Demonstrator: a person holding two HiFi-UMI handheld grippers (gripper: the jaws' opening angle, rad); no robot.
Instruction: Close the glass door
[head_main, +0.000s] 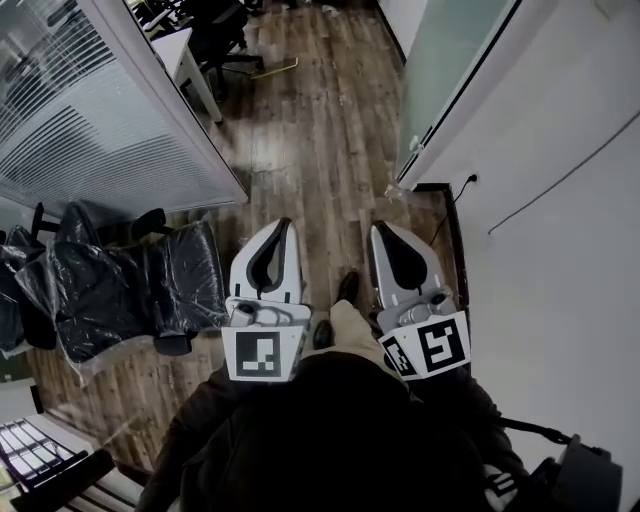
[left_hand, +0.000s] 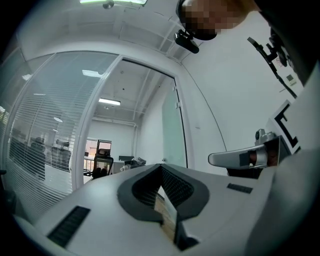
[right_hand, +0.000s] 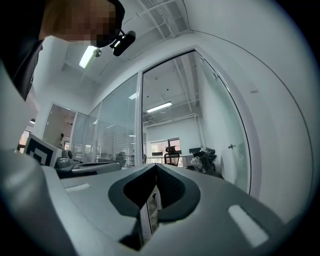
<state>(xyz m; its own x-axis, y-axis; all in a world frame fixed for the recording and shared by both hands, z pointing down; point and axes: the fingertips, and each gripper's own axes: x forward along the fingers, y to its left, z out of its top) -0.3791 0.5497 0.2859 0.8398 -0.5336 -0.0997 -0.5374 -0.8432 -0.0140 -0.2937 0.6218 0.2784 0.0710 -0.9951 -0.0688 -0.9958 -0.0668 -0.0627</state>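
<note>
Open wood floor (head_main: 320, 130) ahead, between wrapped chairs (head_main: 130, 290) left and glass door (head_main: 450, 60), wall (head_main: 560, 200) right.

Floor: brown wood planks (head_main: 320, 130) are running down the corridor.
Right side: a white wall (head_main: 570, 260) is carrying a thin dark cable (head_main: 560, 180) and a socket (head_main: 471, 180).
Left side: a glass partition with white blinds (head_main: 90, 110) is lining the corridor.
Furniture: black office chairs (head_main: 130, 285) in plastic wrap are standing beside the partition, with a white desk (head_main: 185, 50) beyond.
Light: ceiling strip lights (left_hand: 109, 102) are glowing.

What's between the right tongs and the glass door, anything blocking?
Nothing visible. Only bare wood floor lies between the right tongs and the open glass door ahead on the right. The wrapped chairs sit off to the left.
</note>
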